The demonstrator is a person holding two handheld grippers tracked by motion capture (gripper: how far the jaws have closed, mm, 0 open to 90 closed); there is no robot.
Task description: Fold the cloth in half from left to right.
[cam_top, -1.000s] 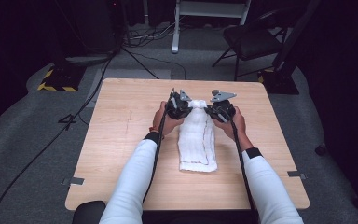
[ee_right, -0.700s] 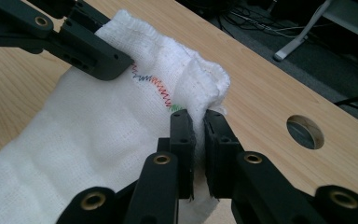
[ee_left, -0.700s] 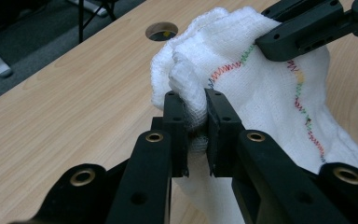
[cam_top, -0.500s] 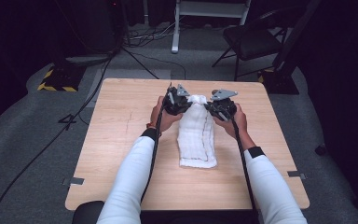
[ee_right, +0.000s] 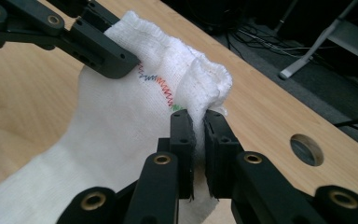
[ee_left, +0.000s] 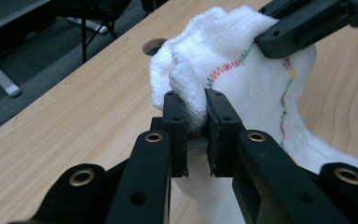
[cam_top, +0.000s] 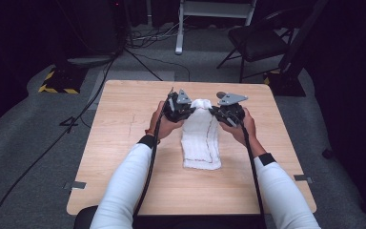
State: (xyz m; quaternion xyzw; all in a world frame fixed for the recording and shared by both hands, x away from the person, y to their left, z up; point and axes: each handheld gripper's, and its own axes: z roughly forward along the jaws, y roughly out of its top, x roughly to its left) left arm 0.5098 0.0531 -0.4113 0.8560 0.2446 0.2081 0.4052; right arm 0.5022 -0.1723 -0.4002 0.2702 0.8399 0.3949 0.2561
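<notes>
**Both far corners of the towel lifted off the worktop**

Since a second ago, the far end of the white towel (cam_top: 200,138) has come up a little: both hands have risen slightly and the cloth now bunches higher between them, while its near end has stayed flat on the wood.

One towel, folded into a long strip, lies near the middle of the worktop (cam_top: 124,143), running from the person toward the far edge. A line of coloured stitching shows along its hem, but in the high view it reads only as a thin reddish line. How many layers the fold has I cannot tell.

Two tongs hold it. The left tongs (ee_left: 196,122) are clamped narrow on a bunched corner of the cloth, and the fabric between the pads hides how far it runs in. The right tongs (ee_right: 199,140) pinch the other far corner the same way, with a ruffle of hem standing above the jaws. From above, the left tongs (cam_top: 190,109) and right tongs (cam_top: 212,110) sit close together, and their tips are lost against the white cloth.

Two white sleeves come in from the near edge, cut off at the bottom. One round hole (ee_right: 306,149) shows in the wood. Beyond the worktop, one dark chair (cam_top: 262,40) stands on a dim floor crossed by cables.
</notes>
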